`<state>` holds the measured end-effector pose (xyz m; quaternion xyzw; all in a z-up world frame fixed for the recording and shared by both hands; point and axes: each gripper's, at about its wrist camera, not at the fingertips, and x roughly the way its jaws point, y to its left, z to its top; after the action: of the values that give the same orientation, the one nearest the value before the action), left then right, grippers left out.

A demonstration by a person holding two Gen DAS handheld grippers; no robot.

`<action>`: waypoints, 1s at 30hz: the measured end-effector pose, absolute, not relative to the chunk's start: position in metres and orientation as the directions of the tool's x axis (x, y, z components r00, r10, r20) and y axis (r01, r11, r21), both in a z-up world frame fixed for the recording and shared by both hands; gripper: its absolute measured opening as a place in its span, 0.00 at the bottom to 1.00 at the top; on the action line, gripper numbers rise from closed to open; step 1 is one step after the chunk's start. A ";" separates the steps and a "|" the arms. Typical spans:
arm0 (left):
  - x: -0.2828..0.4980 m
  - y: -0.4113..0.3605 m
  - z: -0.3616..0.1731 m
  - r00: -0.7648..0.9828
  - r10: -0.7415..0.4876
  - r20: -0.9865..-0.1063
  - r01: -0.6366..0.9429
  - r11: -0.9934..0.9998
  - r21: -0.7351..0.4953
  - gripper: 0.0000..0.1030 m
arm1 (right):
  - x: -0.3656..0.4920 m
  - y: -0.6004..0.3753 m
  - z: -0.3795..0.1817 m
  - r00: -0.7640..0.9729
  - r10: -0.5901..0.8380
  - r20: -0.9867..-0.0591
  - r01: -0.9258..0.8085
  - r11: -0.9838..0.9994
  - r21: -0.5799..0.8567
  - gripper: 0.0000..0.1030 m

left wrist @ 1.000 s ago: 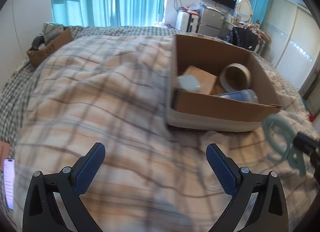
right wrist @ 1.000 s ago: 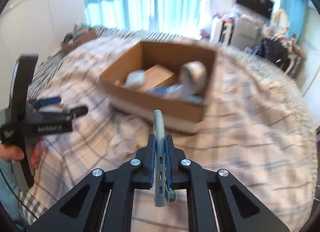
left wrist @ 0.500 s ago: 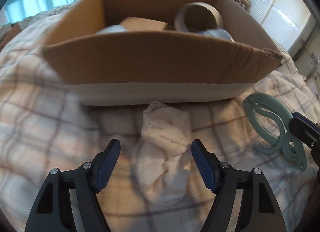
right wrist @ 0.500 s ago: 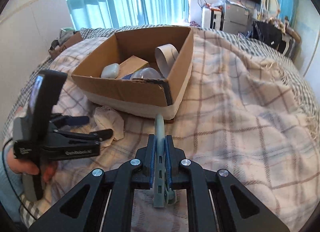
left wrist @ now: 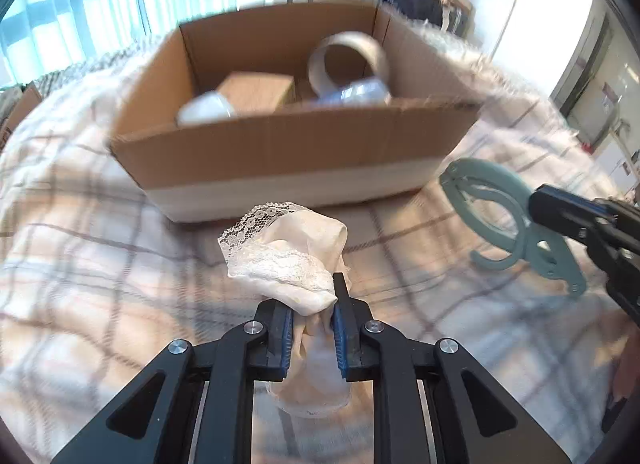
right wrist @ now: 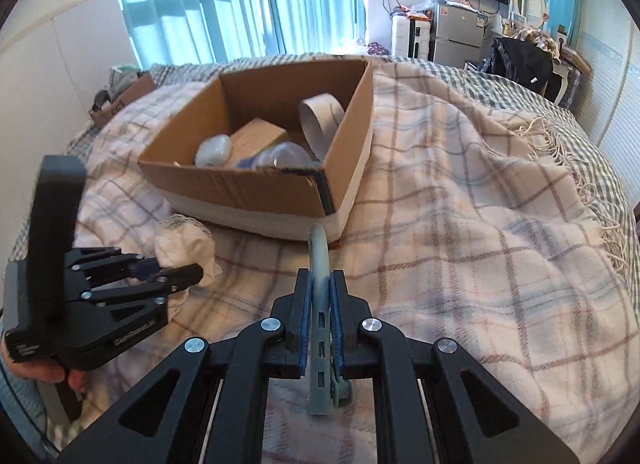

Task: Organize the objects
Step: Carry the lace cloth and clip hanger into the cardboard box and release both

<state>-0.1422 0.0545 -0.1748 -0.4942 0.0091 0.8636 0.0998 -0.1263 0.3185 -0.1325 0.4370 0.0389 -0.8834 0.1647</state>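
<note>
Bed with a plaid blanket (right wrist: 460, 200) fills both views; everything sits on it. Cardboard box (left wrist: 280, 152) in the middle of the blanket, open top, and it holds a tape roll (left wrist: 348, 60), a small brown carton (left wrist: 256, 90), a pale rounded thing I can't identify and a bluish clear item that's too blurry to name.

My left gripper (left wrist: 312, 322) is just in front of the box's near wall, jaws pressed in on a cream lace-trimmed sock (left wrist: 288, 260). The cloth bunches up above the pads and the toe end hangs below them. From the right wrist view part of the sock looks like it's resting on the blanket, so I can't tell if it's fully lifted.

My right gripper (right wrist: 320, 316) is to the right of the box's near corner, jaws pinching a teal plastic clip (left wrist: 508, 220) by its handle end, with the ring end pointing forward and clear of the blanket.

Step, as I read it: both items grabbed, neither is in the box yet. Next move calls for raising the sock over the near wall, carrying it over the box and opening the jaws. The dangling end could snag on the box edge, so go high. The clip then goes in over the right corner; drop it where there's floor space, near the tape roll side.
</note>
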 end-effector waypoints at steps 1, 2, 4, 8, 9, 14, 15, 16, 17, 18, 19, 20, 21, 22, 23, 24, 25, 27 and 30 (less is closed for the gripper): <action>-0.137 0.053 -0.167 -0.505 0.178 -0.845 -0.186 -0.978 -0.095 0.16 | -0.123 0.318 -0.127 -0.571 -0.259 -0.779 0.326 -0.942 0.074 0.08; -0.133 0.052 -0.161 -0.514 0.184 -0.838 -0.186 -0.977 -0.100 0.16 | -0.120 0.317 -0.120 -0.583 -0.260 -0.770 0.328 -0.942 0.069 0.08; -0.125 0.051 -0.148 -0.537 0.190 -0.822 -0.192 -0.976 -0.101 0.16 | -0.110 0.313 -0.104 -0.611 -0.258 -0.748 0.336 -0.941 0.049 0.08; -0.117 0.049 -0.117 -0.587 0.194 -0.786 -0.221 -0.972 -0.075 0.16 | -0.096 0.306 -0.073 -0.660 -0.258 -0.706 0.351 -0.936 0.014 0.08; -0.118 0.050 -0.104 -0.604 0.197 -0.772 -0.229 -0.971 -0.069 0.16 | -0.093 0.304 -0.064 -0.674 -0.260 -0.692 0.355 -0.935 0.005 0.08; -0.122 0.043 -0.055 -0.681 0.201 -0.704 -0.232 -0.971 -0.053 0.16 | -0.088 0.291 -0.020 -0.731 -0.281 -0.621 0.376 -0.926 -0.024 0.08; -0.123 0.039 -0.048 -0.691 0.194 -0.696 -0.227 -0.973 -0.046 0.16 | -0.088 0.288 -0.013 -0.739 -0.287 -0.610 0.380 -0.925 -0.025 0.08; -0.123 0.035 -0.040 -0.704 0.186 -0.686 -0.221 -0.975 -0.038 0.16 | -0.090 0.285 -0.007 -0.746 -0.294 -0.598 0.385 -0.922 -0.027 0.08; -0.129 0.031 -0.031 -0.717 0.174 -0.675 -0.208 -0.978 -0.032 0.16 | -0.092 0.282 0.001 -0.753 -0.303 -0.584 0.391 -0.920 -0.027 0.08; -0.133 0.028 -0.024 -0.728 0.162 -0.666 -0.195 -0.981 -0.025 0.16 | -0.096 0.278 0.008 -0.760 -0.312 -0.570 0.396 -0.918 -0.025 0.08; -0.137 0.026 -0.019 -0.736 0.154 -0.660 -0.187 -0.982 -0.020 0.16 | -0.101 0.275 0.014 -0.763 -0.321 -0.560 0.403 -0.915 -0.023 0.08; -0.143 0.023 -0.013 -0.745 0.145 -0.651 -0.179 -0.984 -0.014 0.16 | -0.103 0.273 0.017 -0.766 -0.329 -0.552 0.407 -0.913 -0.021 0.08; -0.150 0.021 -0.007 -0.753 0.137 -0.643 -0.169 -0.986 -0.013 0.16 | -0.109 0.270 0.023 -0.769 -0.339 -0.542 0.414 -0.910 -0.017 0.08; -0.156 0.019 -0.003 -0.757 0.132 -0.640 -0.164 -0.986 -0.009 0.16 | -0.116 0.266 0.027 -0.771 -0.347 -0.535 0.419 -0.908 -0.014 0.08; -0.164 0.018 0.001 -0.760 0.127 -0.638 -0.161 -0.987 -0.004 0.16 | -0.123 0.263 0.030 -0.772 -0.355 -0.527 0.424 -0.906 -0.011 0.08; -0.171 0.016 0.003 -0.763 0.121 -0.635 -0.157 -0.988 0.000 0.16 | -0.129 0.260 0.033 -0.772 -0.362 -0.523 0.429 -0.903 -0.009 0.08; -0.179 0.015 0.004 -0.763 0.119 -0.635 -0.157 -0.988 0.003 0.16 | -0.137 0.257 0.035 -0.771 -0.369 -0.520 0.435 -0.900 -0.006 0.08; -0.191 0.014 0.006 -0.766 0.117 -0.632 -0.159 -0.987 0.010 0.16 | -0.153 0.251 0.036 -0.768 -0.377 -0.518 0.442 -0.897 -0.001 0.08; -0.213 0.014 0.005 -0.765 0.114 -0.634 -0.162 -0.987 0.018 0.16 | -0.179 0.245 0.035 -0.764 -0.384 -0.518 0.446 -0.895 0.007 0.08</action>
<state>-0.2128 0.0140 0.0047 -0.3347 0.0358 0.9388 0.0737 -0.1788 0.2452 0.0350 0.2627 0.0585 -0.9373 0.2213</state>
